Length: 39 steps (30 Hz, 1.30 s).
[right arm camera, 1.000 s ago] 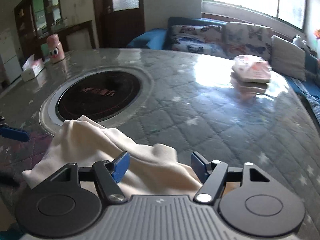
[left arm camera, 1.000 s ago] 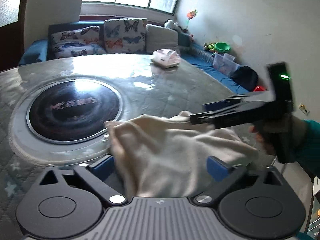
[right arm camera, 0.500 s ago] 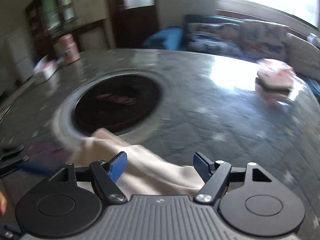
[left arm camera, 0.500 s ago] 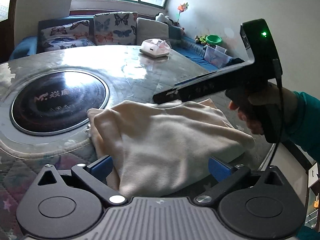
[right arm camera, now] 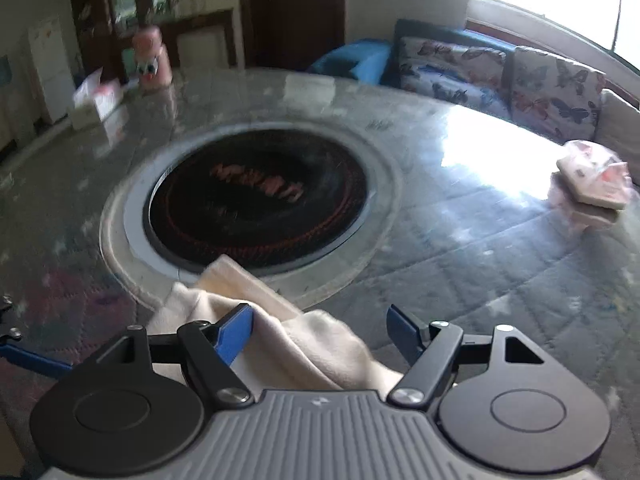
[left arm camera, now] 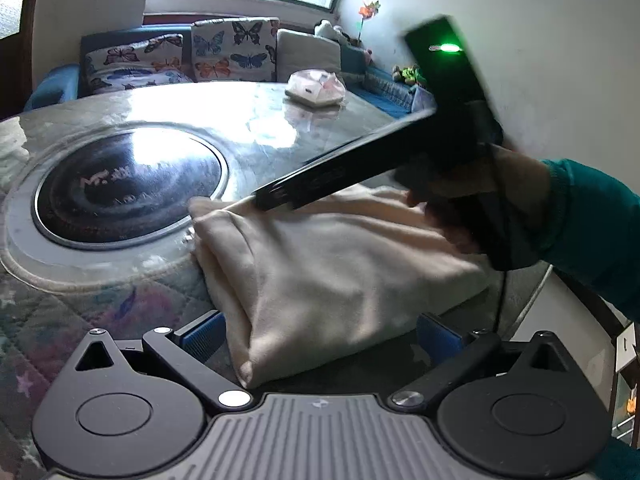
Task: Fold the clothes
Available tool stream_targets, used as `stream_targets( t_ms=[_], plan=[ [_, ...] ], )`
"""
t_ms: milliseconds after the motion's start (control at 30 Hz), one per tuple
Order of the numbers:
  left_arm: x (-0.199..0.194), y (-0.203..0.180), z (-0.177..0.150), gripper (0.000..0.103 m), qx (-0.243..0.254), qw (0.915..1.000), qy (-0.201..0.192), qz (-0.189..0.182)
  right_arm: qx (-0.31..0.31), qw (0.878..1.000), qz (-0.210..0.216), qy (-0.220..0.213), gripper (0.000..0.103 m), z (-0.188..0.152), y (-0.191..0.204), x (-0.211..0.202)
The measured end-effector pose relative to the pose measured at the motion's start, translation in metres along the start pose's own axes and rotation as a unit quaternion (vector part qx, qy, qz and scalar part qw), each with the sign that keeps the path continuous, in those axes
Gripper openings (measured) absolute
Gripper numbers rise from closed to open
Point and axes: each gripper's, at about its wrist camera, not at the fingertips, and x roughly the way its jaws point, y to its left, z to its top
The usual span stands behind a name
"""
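Note:
A cream garment (left arm camera: 340,276) lies folded in a thick bundle on the round table, beside the black hotplate disc (left arm camera: 128,188). My left gripper (left arm camera: 320,338) is open, its blue pads on either side of the bundle's near end, not pinching it. My right gripper (right arm camera: 320,332) is open above the cloth (right arm camera: 288,340). In the left wrist view it reaches in from the right, its fingers (left arm camera: 280,194) over the bundle's far edge.
A pink and white packet (left arm camera: 316,88) lies at the table's far side. A pink bottle (right arm camera: 152,58) and a tissue box (right arm camera: 96,102) stand at the far left edge. A sofa with butterfly cushions (left arm camera: 180,56) runs behind the table.
Both grippers let the cloth settle on the table. My right gripper has lifted and swung left toward the bundle's far corner. My left gripper has drawn back a little.

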Motion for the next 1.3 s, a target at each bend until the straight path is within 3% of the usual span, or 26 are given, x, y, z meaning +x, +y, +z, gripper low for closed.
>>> stream_targets(
  t_ms=[133, 333, 500, 800, 933, 1100, 1300],
  plan=[
    [-0.004, 0.001, 0.009, 0.103, 0.001, 0.9998, -0.019, -0.004, 0.008, 1.000, -0.016, -0.023, 0.073, -0.011, -0.021, -0.041],
    [0.003, -0.001, 0.019, 0.103, -0.006, 0.9994, -0.031, -0.016, 0.036, 0.999, -0.014, -0.012, 0.066, -0.052, -0.044, -0.077],
    [0.018, -0.003, 0.028, 0.103, -0.014, 0.9991, -0.027, -0.031, 0.075, 0.997, 0.014, 0.001, 0.058, -0.073, -0.057, -0.073],
    [0.043, -0.002, 0.027, 0.103, -0.008, 0.9996, 0.004, -0.025, 0.126, 0.992, 0.004, -0.018, 0.053, -0.077, -0.083, -0.060],
    [0.042, 0.000, 0.025, 0.103, -0.010, 0.9998, 0.008, -0.018, 0.118, 0.992, -0.006, -0.039, 0.054, -0.079, -0.081, -0.079],
    [0.043, -0.004, 0.025, 0.103, 0.004, 1.0000, 0.005, 0.001, 0.044, 0.996, -0.071, -0.027, 0.053, -0.096, -0.057, -0.088],
    [0.043, -0.002, 0.020, 0.103, 0.019, 0.9995, 0.016, 0.022, 0.029, 0.994, -0.103, -0.015, 0.053, -0.122, -0.046, -0.103]
  ],
)
